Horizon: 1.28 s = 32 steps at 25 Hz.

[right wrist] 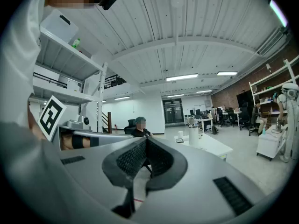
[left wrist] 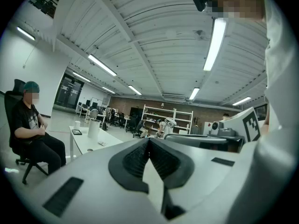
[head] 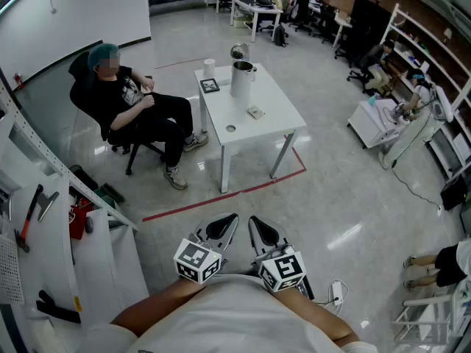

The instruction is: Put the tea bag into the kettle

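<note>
1. Left gripper (head: 229, 220), well short of the white table (head: 272, 116) and on the near side of the red floor tape (head: 221, 197): held level, jaws pressed together, nothing between them.
2. Right gripper (head: 257, 225), just beside the left one and equally far from the table: jaws likewise closed and empty.
3. Tea bag (head: 255, 112): small flat packet lying near the middle of the table top, untouched.
4. Kettle (head: 242, 78): tall and upright, toward the table's far edge, lid apparently tipped back; apart from the tea bag.
5. Also at the table's far left corner: white cup (head: 209, 66) and small dark-framed tablet (head: 210, 85). Seated person (head: 136, 109) just left of the table.
6. Step in hand, as judged: the approach, with the task itself not yet begun. Walk up to the table's near edge and open one pair of jaws before reaching. Come in low over the table top and pinch the packet by an edge rather than flat. Lift it clear above the kettle's mouth before release. Keep the free gripper ready to steady the kettle.
</note>
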{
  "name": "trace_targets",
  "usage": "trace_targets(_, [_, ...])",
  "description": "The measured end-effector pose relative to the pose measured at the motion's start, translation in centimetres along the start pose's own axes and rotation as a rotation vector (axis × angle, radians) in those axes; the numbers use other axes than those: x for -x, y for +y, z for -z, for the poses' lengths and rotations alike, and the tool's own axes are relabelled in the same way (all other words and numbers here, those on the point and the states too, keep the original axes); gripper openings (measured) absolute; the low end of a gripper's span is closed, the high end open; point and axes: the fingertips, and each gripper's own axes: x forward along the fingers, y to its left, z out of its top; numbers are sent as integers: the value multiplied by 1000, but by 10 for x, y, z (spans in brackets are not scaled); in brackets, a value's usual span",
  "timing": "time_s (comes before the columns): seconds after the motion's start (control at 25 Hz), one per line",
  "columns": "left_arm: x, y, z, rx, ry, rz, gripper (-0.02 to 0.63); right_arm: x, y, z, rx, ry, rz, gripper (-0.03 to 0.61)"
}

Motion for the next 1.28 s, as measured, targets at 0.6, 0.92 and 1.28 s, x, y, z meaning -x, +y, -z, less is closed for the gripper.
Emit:
trace_targets(0.6, [-36, -1, -1, 6, -6, 14, 11, -4, -35, -4, -25, -29, -8, 11])
trace_targets(0.92, [-75, 6, 3, 9, 15, 4, 11, -16, -72, -3, -47, -27, -32, 11])
trace_targets(1.28, [-168, -1, -11, -10, -7, -4, 11, -25, -157, -24, 26, -27, -56, 11])
